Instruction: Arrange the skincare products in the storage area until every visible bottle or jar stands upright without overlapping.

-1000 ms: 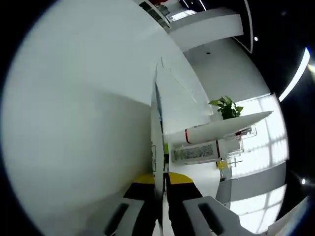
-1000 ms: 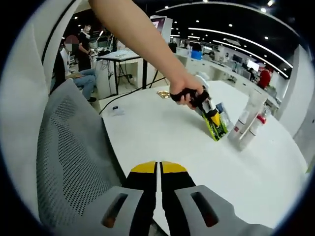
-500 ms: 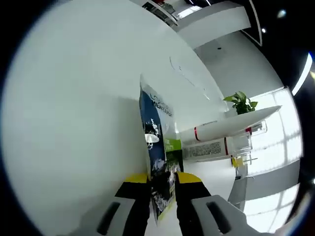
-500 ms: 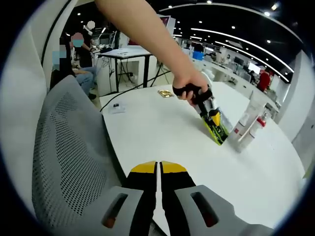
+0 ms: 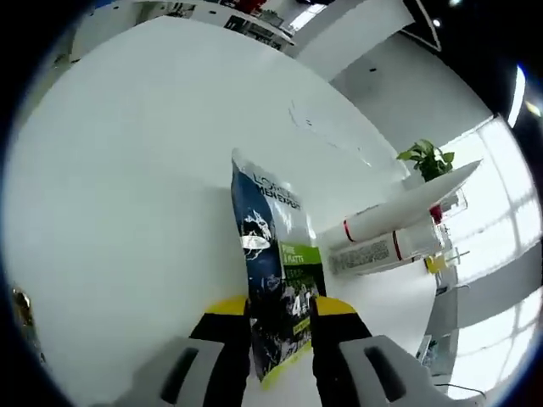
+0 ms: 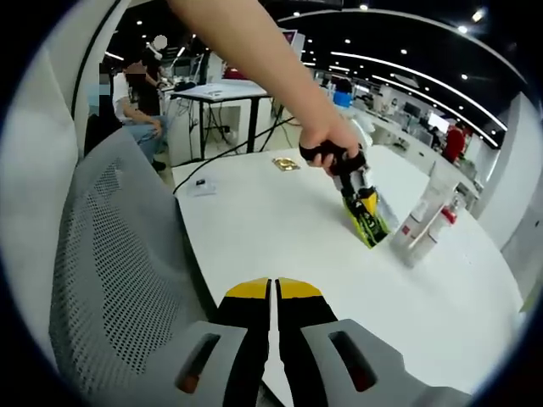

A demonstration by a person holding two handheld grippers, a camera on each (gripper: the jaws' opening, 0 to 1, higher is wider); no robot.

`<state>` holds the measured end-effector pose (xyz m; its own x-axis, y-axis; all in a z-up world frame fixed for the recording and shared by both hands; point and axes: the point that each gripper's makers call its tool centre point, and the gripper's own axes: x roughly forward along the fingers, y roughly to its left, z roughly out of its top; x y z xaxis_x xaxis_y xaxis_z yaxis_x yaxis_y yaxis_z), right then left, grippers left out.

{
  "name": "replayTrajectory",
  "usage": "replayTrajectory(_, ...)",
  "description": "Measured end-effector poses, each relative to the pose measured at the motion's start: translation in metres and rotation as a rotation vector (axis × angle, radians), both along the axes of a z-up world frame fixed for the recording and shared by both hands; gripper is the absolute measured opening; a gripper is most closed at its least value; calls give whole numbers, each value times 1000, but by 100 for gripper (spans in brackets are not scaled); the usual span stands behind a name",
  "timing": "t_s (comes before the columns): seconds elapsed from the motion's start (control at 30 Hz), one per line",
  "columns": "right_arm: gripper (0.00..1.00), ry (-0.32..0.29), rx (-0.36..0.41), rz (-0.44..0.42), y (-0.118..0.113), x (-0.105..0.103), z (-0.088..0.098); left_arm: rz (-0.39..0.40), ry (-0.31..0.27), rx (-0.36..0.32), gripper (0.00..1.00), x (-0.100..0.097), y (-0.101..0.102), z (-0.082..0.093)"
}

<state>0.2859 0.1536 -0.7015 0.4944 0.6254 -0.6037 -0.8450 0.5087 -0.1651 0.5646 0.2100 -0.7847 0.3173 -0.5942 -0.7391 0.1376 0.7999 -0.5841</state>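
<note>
The left gripper point(image 5: 280, 326) is clamped on the lower end of a flat dark-blue sachet with a green panel and white print point(image 5: 273, 275), its yellow-tipped jaws pressing the packet from both sides. The sachet rises from the jaws against the round white table point(image 5: 127, 212). Just past it, toward the table's far edge, two white tubes with red bands point(image 5: 399, 229) lie close together in the left gripper view; their printed labels face the camera. A green potted plant point(image 5: 428, 158) shows behind them, off the table.

In the right gripper view, a person's hand point(image 6: 327, 144) grips the left gripper point(image 6: 361, 212) out over the middle of the table point(image 6: 280, 229), and the sachet's green edge point(image 6: 371, 229) touches the tabletop there. The two white tubes point(image 6: 424, 216) stand upright just beside it, near the table's right edge. A small gold object point(image 6: 286, 164) and a small dark one point(image 6: 200, 184) lie near the far-left edge of the table, well apart from the tubes.

The right gripper point(image 6: 272, 292) hangs at the table's near edge with its yellow-tipped jaws pressed together and nothing between them. A grey mesh chair back point(image 6: 119, 280) stands just beside it on the left. People sit at desks in the background.
</note>
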Motion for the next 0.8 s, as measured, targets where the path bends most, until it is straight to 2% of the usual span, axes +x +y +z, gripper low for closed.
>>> replayTrajectory(0.23,0,-4,-1,-3,0,0,0,-98,-35,103,30,-4,4,-2)
replayTrajectory(0.3,0,-7,-1,-4,-1,1,0,-113,-50,117,35,-6,4,-4)
replayTrajectory(0.4,0,-5,2,-5,-1,1,0,-153,-82,188,46,-9,12,-8)
replayTrajectory(0.5,0,-6,4,-5,-1,1,1,-185,-107,221,46,-9,15,-8)
replayTrajectory(0.53,0,-6,4,-6,-1,1,1,-199,-128,242,46,-8,18,-8)
replayTrajectory(0.57,0,-5,4,-6,-1,0,1,-221,-183,288,45,-1,22,-5)
replayTrajectory(0.67,0,-4,2,-6,-1,0,0,-298,-295,356,42,7,19,3)
replayTrajectory(0.73,0,-2,3,-4,-1,0,0,-362,-342,382,37,9,11,4)
replayTrajectory(0.8,0,-3,2,-3,0,0,0,-427,-379,452,29,12,10,0)
